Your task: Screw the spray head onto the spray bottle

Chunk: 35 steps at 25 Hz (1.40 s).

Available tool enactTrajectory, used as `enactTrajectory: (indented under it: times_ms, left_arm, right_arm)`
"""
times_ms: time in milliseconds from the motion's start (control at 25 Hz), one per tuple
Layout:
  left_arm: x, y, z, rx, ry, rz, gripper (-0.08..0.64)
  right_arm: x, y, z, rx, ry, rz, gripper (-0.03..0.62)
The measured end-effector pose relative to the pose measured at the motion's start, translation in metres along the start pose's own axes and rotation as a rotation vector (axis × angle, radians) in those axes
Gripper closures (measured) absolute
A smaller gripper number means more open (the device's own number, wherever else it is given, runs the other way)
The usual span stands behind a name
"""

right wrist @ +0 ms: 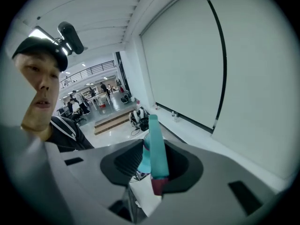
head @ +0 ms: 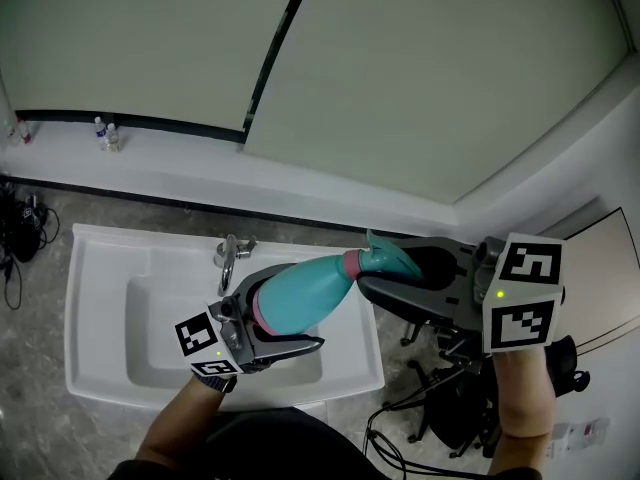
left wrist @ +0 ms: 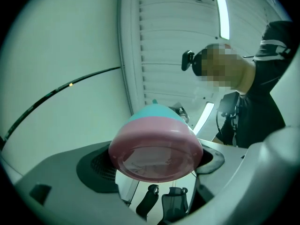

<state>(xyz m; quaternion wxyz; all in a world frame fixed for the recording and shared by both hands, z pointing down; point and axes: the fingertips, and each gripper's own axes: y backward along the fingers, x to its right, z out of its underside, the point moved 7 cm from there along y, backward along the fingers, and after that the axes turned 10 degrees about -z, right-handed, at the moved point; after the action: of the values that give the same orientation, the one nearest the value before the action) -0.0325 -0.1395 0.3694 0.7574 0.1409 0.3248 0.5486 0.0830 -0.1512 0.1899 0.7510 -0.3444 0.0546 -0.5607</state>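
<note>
A teal spray bottle [head: 300,293] with a pink base lies almost level above the sink. My left gripper [head: 285,313] is shut on its base end; in the left gripper view the pink base [left wrist: 154,153] fills the gap between the jaws of that gripper [left wrist: 157,165]. The teal spray head [head: 385,258] sits at the bottle's neck, where its pink collar [head: 352,264] meets the bottle. My right gripper [head: 388,268] is shut on the spray head. In the right gripper view the spray head [right wrist: 157,146] stands edge-on between that gripper's pads [right wrist: 123,162].
Below the bottle is a white sink [head: 100,308] with a metal tap [head: 228,258]. Small bottles [head: 105,133] stand on the ledge by the wall. Cables [head: 20,228] lie at the far left and an office chair [head: 450,408] stands at the lower right.
</note>
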Motion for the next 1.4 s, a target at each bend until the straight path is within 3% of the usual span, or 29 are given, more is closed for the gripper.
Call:
enactTrajectory:
  times_ms: [280, 440, 560, 720, 920, 1000, 1120, 1280, 1400]
  left_arm:
    - [0.0, 0.001, -0.003, 0.112, 0.213, 0.118, 0.103]
    - [0.0, -0.001, -0.006, 0.136, 0.277, 0.199, 0.103]
    - [0.004, -0.005, -0.005, 0.093, 0.236, 0.215, 0.103]
    - [-0.004, -0.005, -0.005, -0.001, 0.103, 0.181, 0.103]
    - [0.0, 0.006, -0.002, -0.06, -0.026, 0.152, 0.103]
    - [0.003, 0.007, -0.002, -0.053, -0.032, 0.154, 0.103]
    - [0.016, 0.0, -0.003, -0.016, 0.019, 0.151, 0.104]
    - [0.022, -0.01, 0.006, -0.064, -0.065, 0.054, 0.103]
    - [0.021, -0.01, 0.003, -0.026, -0.04, 0.036, 0.103]
  right_arm:
    - [-0.008, 0.001, -0.005, 0.037, 0.02, -0.01, 0.471]
    - [-0.013, 0.003, -0.008, 0.045, 0.055, -0.042, 0.471]
    - [-0.019, 0.005, -0.011, -0.005, 0.121, -0.045, 0.476]
    - [-0.013, 0.001, -0.016, -0.158, 0.224, -0.048, 0.489]
    - [-0.019, -0.001, -0.006, -0.294, 0.256, -0.062, 0.492]
    - [-0.02, 0.001, -0.005, -0.314, 0.245, -0.076, 0.492]
    - [-0.027, 0.013, -0.004, -0.283, 0.194, -0.075, 0.492]
    - [-0.024, 0.017, -0.005, -0.276, 0.143, 0.009, 0.492]
    - [-0.023, 0.019, -0.007, -0.297, 0.123, 0.054, 0.492]
